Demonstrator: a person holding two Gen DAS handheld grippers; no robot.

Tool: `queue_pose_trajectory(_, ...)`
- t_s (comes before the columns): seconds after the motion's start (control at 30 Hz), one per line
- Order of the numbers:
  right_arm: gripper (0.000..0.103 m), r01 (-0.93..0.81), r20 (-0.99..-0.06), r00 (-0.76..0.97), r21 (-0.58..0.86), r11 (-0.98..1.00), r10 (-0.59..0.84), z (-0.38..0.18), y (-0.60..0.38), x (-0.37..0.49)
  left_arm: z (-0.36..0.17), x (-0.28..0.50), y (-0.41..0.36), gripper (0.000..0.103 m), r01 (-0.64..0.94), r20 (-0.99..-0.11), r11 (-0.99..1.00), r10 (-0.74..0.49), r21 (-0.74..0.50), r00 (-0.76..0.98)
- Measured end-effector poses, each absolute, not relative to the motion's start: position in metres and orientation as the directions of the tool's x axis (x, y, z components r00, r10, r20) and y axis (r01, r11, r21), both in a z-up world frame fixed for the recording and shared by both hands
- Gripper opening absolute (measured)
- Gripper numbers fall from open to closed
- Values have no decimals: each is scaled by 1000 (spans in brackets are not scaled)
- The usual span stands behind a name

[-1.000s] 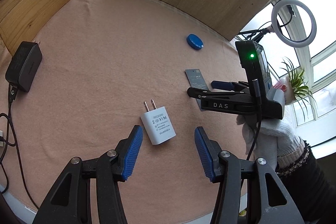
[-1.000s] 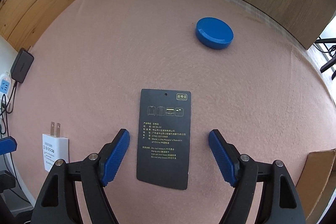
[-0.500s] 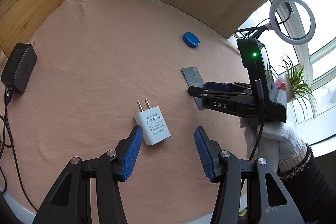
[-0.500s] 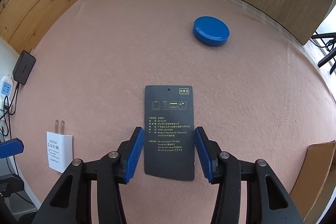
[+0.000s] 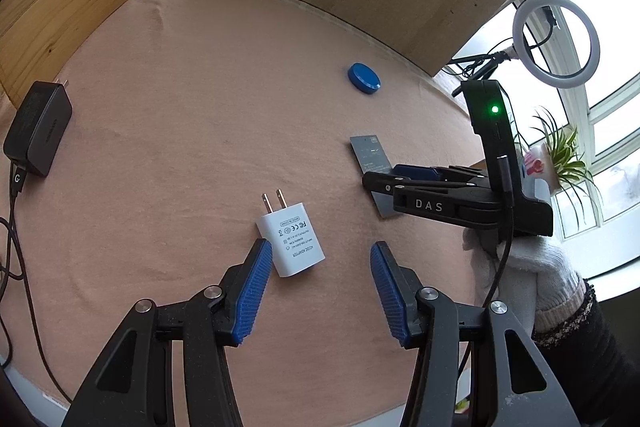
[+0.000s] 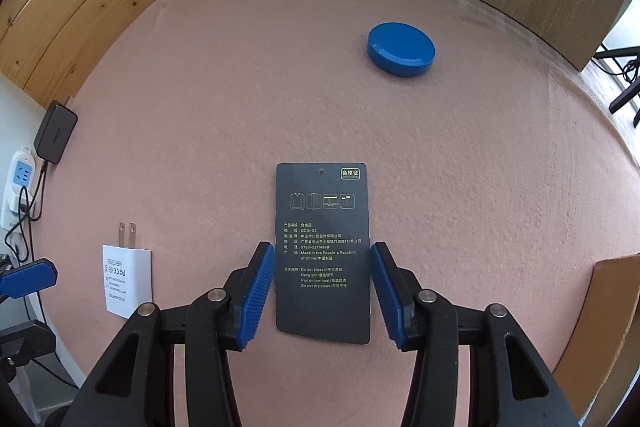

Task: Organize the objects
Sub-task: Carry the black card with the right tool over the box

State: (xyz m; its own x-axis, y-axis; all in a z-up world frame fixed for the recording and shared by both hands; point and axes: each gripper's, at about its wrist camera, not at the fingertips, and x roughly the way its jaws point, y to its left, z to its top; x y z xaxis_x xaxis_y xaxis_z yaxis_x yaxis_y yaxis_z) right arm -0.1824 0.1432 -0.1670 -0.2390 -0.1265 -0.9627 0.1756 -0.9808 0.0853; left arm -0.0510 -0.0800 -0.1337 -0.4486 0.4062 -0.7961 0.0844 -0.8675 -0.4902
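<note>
while the pink felt table (image 6: 280, 75) lies mostly bare, the coming move turns on the dark hang tag (image 6: 322, 251), which lies flat with its long axis running near to far, straight along the right gripper (image 6: 322, 283). that gripper's jaws are drawn in to the tag's two long edges, touching or all but touching them across the short width, over the tag's near half (whether the card is truly clamped and off the felt, i cannot tell). the fit looks square, so i judge a lift needs no turn of the wrist. to the left, the white charger (image 5: 291, 243) lies flat with its prongs pointing far and slightly left, its long axis skewed from the left gripper (image 5: 320, 287), whose jaws stand spread and empty; the charger's near corner sits just beside the left fingertip, not centred in the gap. so the left hand is nearer the charger, the right nearer the tag. far off, toward the right, rests the small blue lid (image 6: 401, 49), well apart from both.
</note>
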Motion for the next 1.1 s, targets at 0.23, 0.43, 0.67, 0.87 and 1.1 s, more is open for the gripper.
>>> queue_pose_trajectory(0.23,45,94,-944,-303,108,-990,-132,-143,158,-169,-133,-58,-68,55,58,-796,-871,415,-487,-441)
queue_pose_trajectory(0.43,45,39,-925,-367,95,-995,-103,-113,170,-124,-129,-65,-50,55,19,-802,-882,418,-470,-426)
queue_pose_trajectory(0.67,45,-23,-905,-422,77,-997,-60,-96,201,-117,-125,-76,-15,55,-51,-808,-892,430,-449,-403)
queue_pose_trajectory(0.87,45,-93,-892,-451,66,-993,-17,-85,234,-97,-121,-84,15,55,-101,-810,-892,444,-441,-384)
queue_pose_trajectory(1.1,45,-163,-879,-475,50,-985,34,-77,267,-76,-118,-90,51,55,-153,-810,-887,460,-435,-364)
